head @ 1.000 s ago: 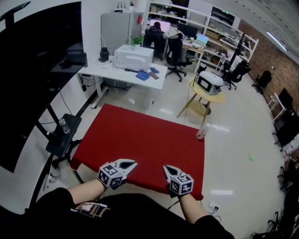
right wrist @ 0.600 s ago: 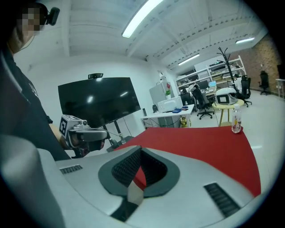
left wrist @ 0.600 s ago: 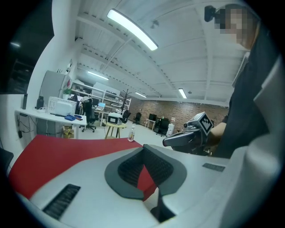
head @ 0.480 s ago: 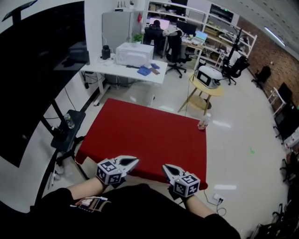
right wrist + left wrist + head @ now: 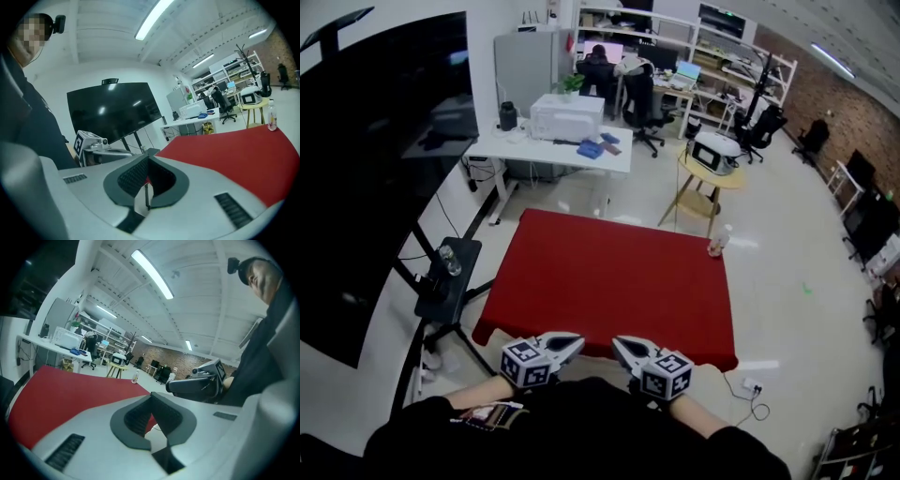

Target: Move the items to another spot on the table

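Observation:
A red-covered table [image 5: 609, 281] fills the middle of the head view. A small clear bottle [image 5: 715, 246] stands at its far right corner; it also shows as the bottle [image 5: 135, 377] in the left gripper view and the bottle [image 5: 271, 117] in the right gripper view. My left gripper [image 5: 577, 339] and right gripper [image 5: 616, 342] hover side by side at the table's near edge, tips close together. Both are shut with nothing between the jaws. The left gripper [image 5: 151, 397] looks along the red cloth, and so does the right gripper [image 5: 147, 163].
A black stand [image 5: 448, 279] with a bottle on it sits by the table's left side. Beyond the table are a white desk [image 5: 581, 155] with a printer [image 5: 567, 117], a round yellow side table [image 5: 712, 173] and office chairs. A large dark screen [image 5: 366, 187] stands at left. A cable [image 5: 750, 389] lies on the floor.
The head view has shifted, so the table sits farther right and higher. Both grippers have drawn closer together at the near edge and stay shut.

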{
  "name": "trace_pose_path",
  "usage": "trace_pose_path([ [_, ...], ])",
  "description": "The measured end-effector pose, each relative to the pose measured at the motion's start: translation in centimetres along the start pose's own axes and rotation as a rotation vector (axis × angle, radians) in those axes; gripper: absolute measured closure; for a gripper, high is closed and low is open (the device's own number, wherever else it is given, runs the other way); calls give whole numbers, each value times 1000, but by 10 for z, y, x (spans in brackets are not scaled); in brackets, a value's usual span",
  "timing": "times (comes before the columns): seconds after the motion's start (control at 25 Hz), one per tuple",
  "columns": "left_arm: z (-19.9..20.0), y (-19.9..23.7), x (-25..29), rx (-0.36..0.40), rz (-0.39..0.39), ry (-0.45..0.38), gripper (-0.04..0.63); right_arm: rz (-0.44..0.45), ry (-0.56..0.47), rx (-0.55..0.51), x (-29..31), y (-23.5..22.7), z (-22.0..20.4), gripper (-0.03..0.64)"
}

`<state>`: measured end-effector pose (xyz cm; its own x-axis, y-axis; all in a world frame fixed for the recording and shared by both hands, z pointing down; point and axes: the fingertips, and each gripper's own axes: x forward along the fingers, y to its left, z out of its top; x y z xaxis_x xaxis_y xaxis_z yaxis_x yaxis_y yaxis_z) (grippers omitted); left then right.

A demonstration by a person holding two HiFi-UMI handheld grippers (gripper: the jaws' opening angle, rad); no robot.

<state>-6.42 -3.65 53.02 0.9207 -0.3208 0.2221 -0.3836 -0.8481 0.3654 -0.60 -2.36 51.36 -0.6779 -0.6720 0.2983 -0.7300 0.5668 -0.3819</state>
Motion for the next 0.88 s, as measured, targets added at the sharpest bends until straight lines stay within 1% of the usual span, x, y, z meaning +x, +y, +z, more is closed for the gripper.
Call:
trace_pose_path([
  [0.12, -8, -12, -3, 13, -6, 18, 592, 1, -8, -34, -9, 8, -3, 617],
  [0.24, -4, -22, 3, 29, -6, 3, 592, -14, -24, -55, -28, 6, 1, 617],
  [0.36, 0, -29, 8, 38, -8, -7, 592, -28, -32, -52, -40, -3, -2, 617],
  [0.48, -5, -31, 12, 37, 0, 0, 592, -33, -37, -46, -48, -9, -5, 617],
  [0.64, -1, -36, 14, 46, 8, 0, 592, -15, -31, -58, -49, -10, -4, 617],
  [0.88, -3, -34, 15, 30, 15, -5, 592, 1, -31, -52, -49, -11, -5, 617],
])
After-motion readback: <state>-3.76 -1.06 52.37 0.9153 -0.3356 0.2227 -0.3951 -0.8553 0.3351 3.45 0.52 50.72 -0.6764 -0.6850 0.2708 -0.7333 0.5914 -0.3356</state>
